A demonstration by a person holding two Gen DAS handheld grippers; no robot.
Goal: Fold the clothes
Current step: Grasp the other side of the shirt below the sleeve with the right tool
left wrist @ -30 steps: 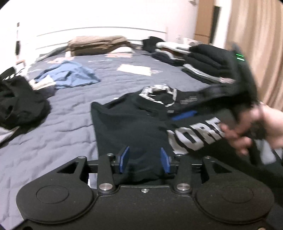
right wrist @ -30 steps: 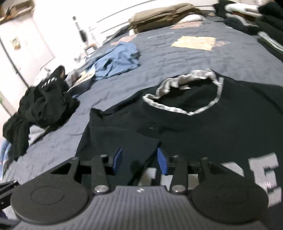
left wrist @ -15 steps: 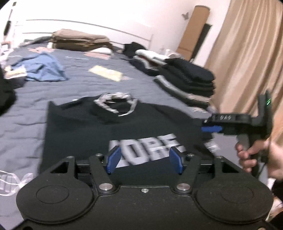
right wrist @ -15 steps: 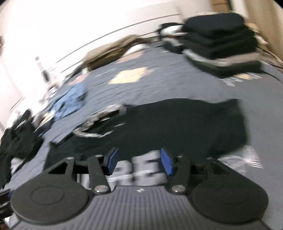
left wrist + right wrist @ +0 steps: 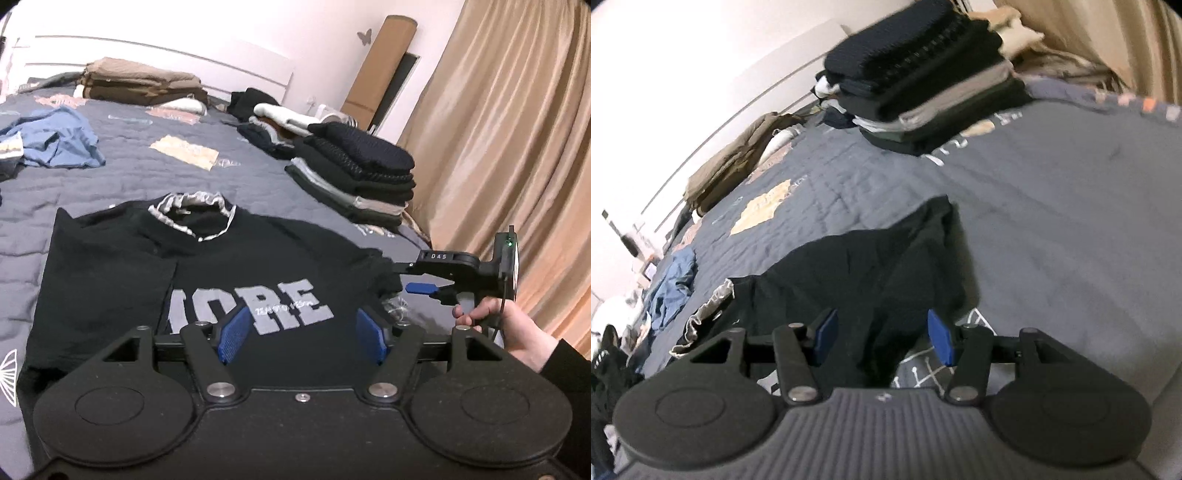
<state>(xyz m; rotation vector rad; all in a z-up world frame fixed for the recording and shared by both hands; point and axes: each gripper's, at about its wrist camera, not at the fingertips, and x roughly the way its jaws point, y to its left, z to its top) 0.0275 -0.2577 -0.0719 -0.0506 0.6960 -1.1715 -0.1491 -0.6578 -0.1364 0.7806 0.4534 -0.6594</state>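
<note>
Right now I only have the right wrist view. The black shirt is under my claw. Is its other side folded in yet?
Observer: Yes. In the left wrist view, the folded side of the black shirt lies over the front and covers the start of the grey lettering.
Operator: Is the left claw holding anything?
Observer: No. The left claw is open above the lettering, with nothing pinched between its pads.
Operator: How does my claw look from outside?
Observer: The right claw, held by a hand, sits beside the unfolded sleeve. I cannot tell whether it touches.
</note>
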